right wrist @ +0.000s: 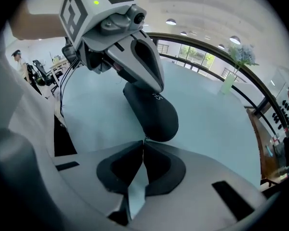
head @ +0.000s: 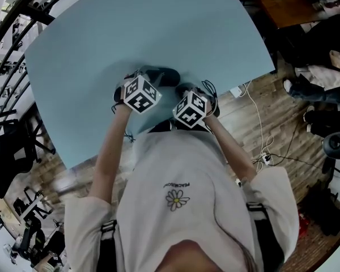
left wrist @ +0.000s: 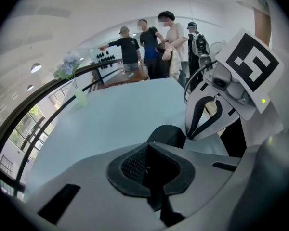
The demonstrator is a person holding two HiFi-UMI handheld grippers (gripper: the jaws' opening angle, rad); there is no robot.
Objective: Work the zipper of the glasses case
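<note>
At the near edge of the pale blue table [head: 130, 27], head view: the black glasses case [head: 163, 74] lies flat. The left gripper [head: 147, 83] and the right gripper [head: 188, 95] are both down over it, close side by side. Their marker cubes hide the tips.

Left gripper view: jaws together, pads meeting. The rounded dark body of the case sits just beyond the tips. No part of the case is plainly caught between the pads. The right gripper stands just beside, to the right.

Right gripper view: jaws together, with the tips touching the near rounded end of the case. A tiny glint shows at the tips, too small to tell whether it is the zipper tab. The left gripper comes down onto the far part of the case.

Judgement: set-up for working the zipper. The zipper line cannot be made out in any view.

Risks:
- If the tab is only nipped at its edge, a pull would slip it free.
- The case looks smooth on a smooth top. Unless the left gripper pins it firmly, a tug would drag the whole case instead of running the slider, perhaps towards the table edge.
- The grippers are crowded together, so a sideways stroke could knock one into the other.
</note>
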